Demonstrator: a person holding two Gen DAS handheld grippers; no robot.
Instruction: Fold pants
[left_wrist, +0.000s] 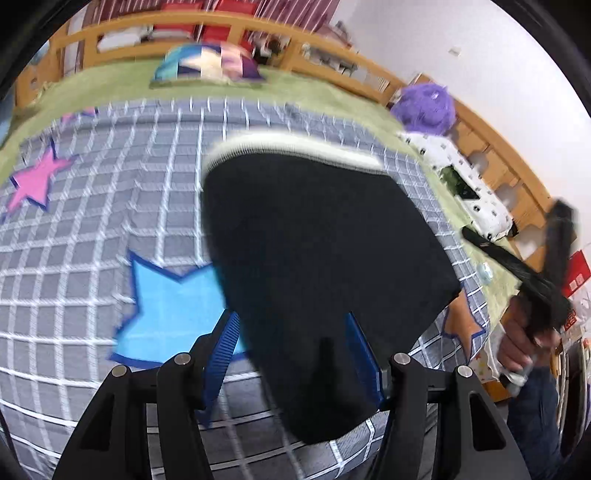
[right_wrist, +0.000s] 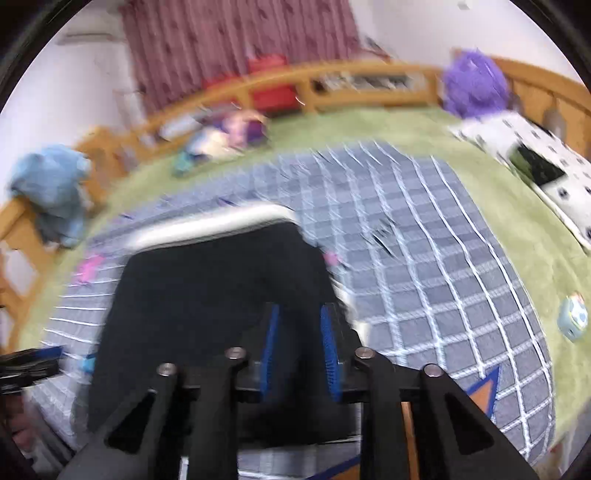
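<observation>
- The bed (left_wrist: 110, 88) fills the room ahead of both tools, its green cover topped by a grey checked blanket (left_wrist: 110, 206) with coloured stars.
- The black pants (left_wrist: 314, 236) lie on that blanket as a compact dark slab with a pale waistband (left_wrist: 295, 142) at the far edge, straight ahead of the left tool and reaching back between its fingers; they look already folded at least once.
- A white spotted case (right_wrist: 546, 173) sits far off to the right of the right tool, with a purple fluffy toy (right_wrist: 474, 83) behind it near the wooden bed rail (right_wrist: 332, 79).
- The left tool (left_wrist: 295, 354) stands spread about halfway, with the near end of the pants between its blue pads; through the blur I cannot tell whether the pads press on the cloth.
- The right tool (right_wrist: 301, 350) hangs over the near right corner of the pants, its pads a narrow gap apart; nothing looks pinched, though the cloth right beneath is dark and smeared.
- A small pale blue trinket (right_wrist: 572, 319) lies on the green cover, well to the right of the right tool.
- Risk, as I judge it: if the left tool has only a loose hold, the fold could slide open as it moves; and the right tool, so close over the corner, could snag an upper layer and drag the stack askew.
</observation>
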